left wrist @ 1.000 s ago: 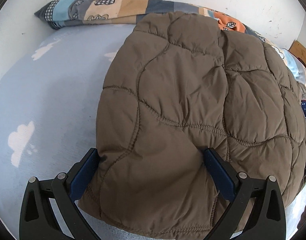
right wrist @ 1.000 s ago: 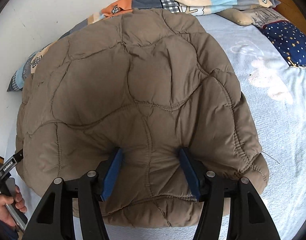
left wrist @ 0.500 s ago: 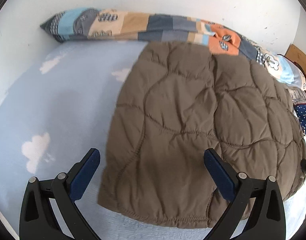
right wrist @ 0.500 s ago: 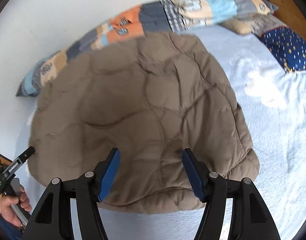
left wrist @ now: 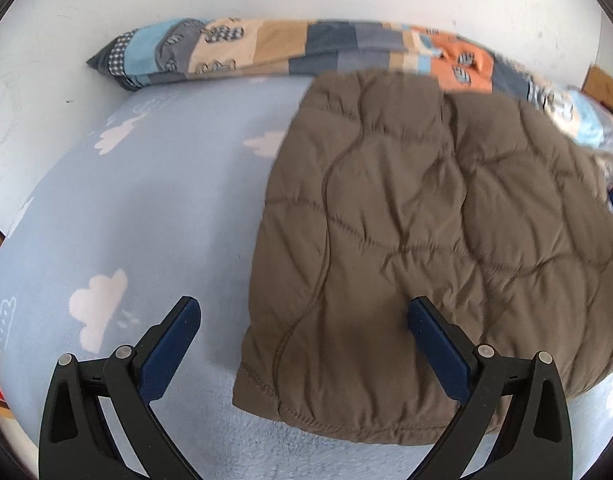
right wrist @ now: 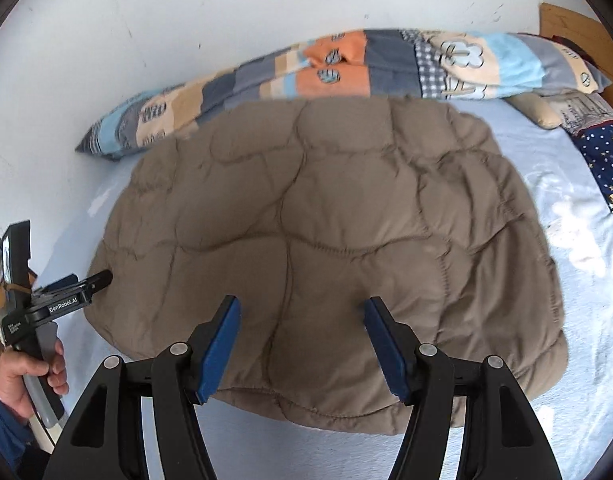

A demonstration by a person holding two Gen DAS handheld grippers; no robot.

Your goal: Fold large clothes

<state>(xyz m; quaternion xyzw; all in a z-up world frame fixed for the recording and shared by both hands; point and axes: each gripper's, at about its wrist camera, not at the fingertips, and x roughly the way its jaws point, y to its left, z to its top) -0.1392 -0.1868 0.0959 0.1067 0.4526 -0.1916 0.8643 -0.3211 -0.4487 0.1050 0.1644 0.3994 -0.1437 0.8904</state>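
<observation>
A brown quilted jacket (left wrist: 426, 240) lies folded into a rounded pad on the light blue bed sheet (left wrist: 146, 208). My left gripper (left wrist: 302, 308) hovers open above the jacket's near left corner, its right finger (left wrist: 434, 340) over the fabric and its left finger over bare sheet. In the right wrist view the same jacket (right wrist: 326, 220) fills the middle. My right gripper (right wrist: 302, 304) stands open over its near hem, with nothing pinched. A person's hand (right wrist: 30, 376) at the lower left holds the other gripper's handle.
A patchwork quilt (left wrist: 306, 48) is rolled along the white wall behind the jacket. A navy star-print pillow (right wrist: 602, 160) and a beige cushion (right wrist: 546, 112) lie at the right, by a wooden headboard (right wrist: 562, 20). Bare sheet (right wrist: 586, 320) stretches right of the jacket.
Both grippers have come off the jacket and drawn back and up. The jacket now lies loose on the bed, and the left gripper has shifted toward its left edge.
</observation>
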